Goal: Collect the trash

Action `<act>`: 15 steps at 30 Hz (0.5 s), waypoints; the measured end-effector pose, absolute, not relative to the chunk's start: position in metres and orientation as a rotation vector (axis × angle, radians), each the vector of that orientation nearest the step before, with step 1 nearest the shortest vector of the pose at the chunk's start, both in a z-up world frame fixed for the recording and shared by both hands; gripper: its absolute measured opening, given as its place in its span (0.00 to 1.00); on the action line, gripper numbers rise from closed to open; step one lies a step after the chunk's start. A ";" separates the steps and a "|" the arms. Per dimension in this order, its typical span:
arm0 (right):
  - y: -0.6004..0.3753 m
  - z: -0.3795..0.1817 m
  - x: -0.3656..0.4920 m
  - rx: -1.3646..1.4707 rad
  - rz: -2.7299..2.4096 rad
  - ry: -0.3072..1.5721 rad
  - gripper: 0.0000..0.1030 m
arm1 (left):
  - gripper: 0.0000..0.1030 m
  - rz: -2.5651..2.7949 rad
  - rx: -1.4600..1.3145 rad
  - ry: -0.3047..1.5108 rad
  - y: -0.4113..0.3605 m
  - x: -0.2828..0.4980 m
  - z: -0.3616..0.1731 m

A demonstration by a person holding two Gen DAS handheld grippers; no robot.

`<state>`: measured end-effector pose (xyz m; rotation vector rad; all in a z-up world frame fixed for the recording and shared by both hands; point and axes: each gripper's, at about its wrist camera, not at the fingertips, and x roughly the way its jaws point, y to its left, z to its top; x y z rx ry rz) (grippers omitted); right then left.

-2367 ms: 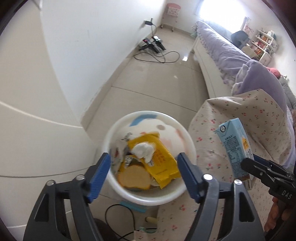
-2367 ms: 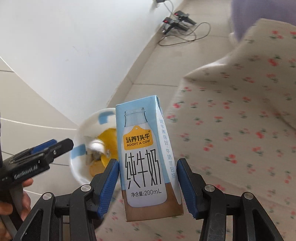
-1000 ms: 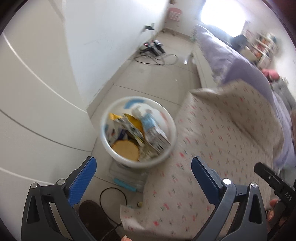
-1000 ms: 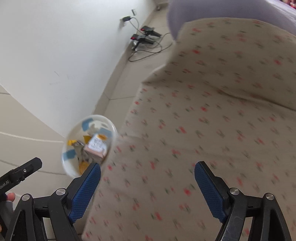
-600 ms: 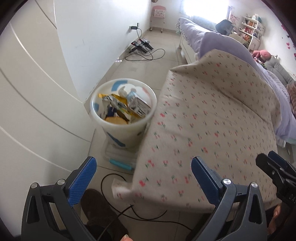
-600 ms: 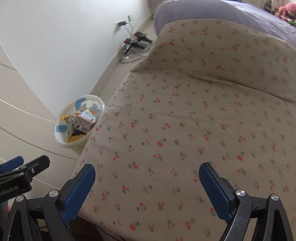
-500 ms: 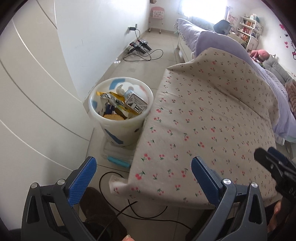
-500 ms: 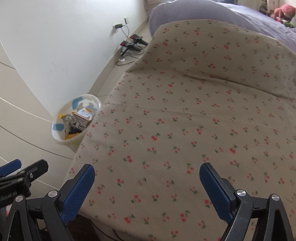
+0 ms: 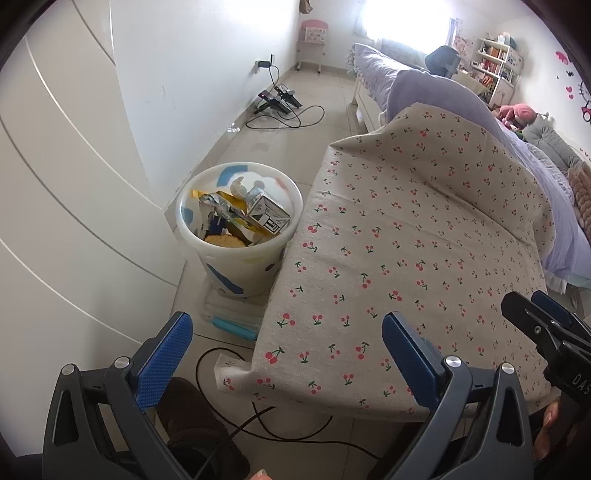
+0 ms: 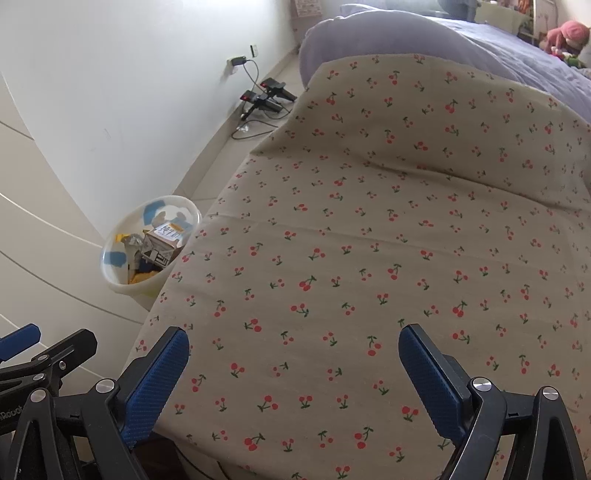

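While both claws, left claw [image 9: 284,347] and right claw [image 10: 293,363], stand apart and empty, one bin [image 9: 236,254] ahead-left holds one milk carton [image 9: 266,216] among perhaps four wrappers.

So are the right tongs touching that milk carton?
Apart. The right wrist view shows the right tongs open over the cherry-print cloth, the milk carton far off.

Daylight from a blown-out window [image 9: 399,18] at the far end; soft, faint shadows; sharp focus throughout; fisheye bending and dark corners at edges.
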<state>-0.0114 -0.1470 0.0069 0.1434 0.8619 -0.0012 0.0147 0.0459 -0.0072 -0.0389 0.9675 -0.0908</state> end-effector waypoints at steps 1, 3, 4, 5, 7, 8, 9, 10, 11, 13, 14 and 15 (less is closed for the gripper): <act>-0.148 0.007 -0.012 0.144 -0.003 0.861 0.92 | 1.00 -0.086 -0.038 0.962 0.047 0.014 -0.006; -0.148 0.008 -0.012 0.143 -0.008 0.858 0.92 | 1.00 -0.079 -0.034 0.950 0.047 0.013 -0.004; -0.148 0.008 -0.013 0.142 -0.009 0.857 0.92 | 1.00 -0.076 -0.032 0.945 0.047 0.013 -0.003; -0.149 0.008 -0.013 0.140 -0.007 0.856 0.92 | 1.00 -0.075 -0.030 0.941 0.047 0.012 -0.003; -0.149 0.009 -0.013 0.140 -0.007 0.856 0.92 | 1.00 -0.073 -0.024 0.934 0.047 0.012 -0.001; -0.149 0.009 -0.013 0.140 -0.007 0.856 0.92 | 1.00 -0.074 -0.023 0.933 0.046 0.012 -0.001; -0.149 0.009 -0.013 0.139 -0.006 0.856 0.92 | 1.00 -0.076 -0.023 0.932 0.046 0.012 -0.001; -0.149 0.009 -0.013 0.140 -0.007 0.856 0.92 | 1.00 -0.078 -0.023 0.932 0.046 0.011 -0.001; -0.149 0.009 -0.013 0.139 -0.006 0.856 0.92 | 1.00 -0.079 -0.023 0.931 0.046 0.011 0.000; -0.148 0.009 -0.013 0.138 -0.005 0.856 0.92 | 1.00 -0.080 -0.023 0.929 0.046 0.011 0.000; -0.148 0.009 -0.013 0.139 -0.007 0.856 0.92 | 1.00 -0.081 -0.023 0.929 0.047 0.011 0.000; -0.147 0.009 -0.013 0.138 -0.007 0.855 0.92 | 1.00 -0.081 -0.024 0.928 0.046 0.011 0.000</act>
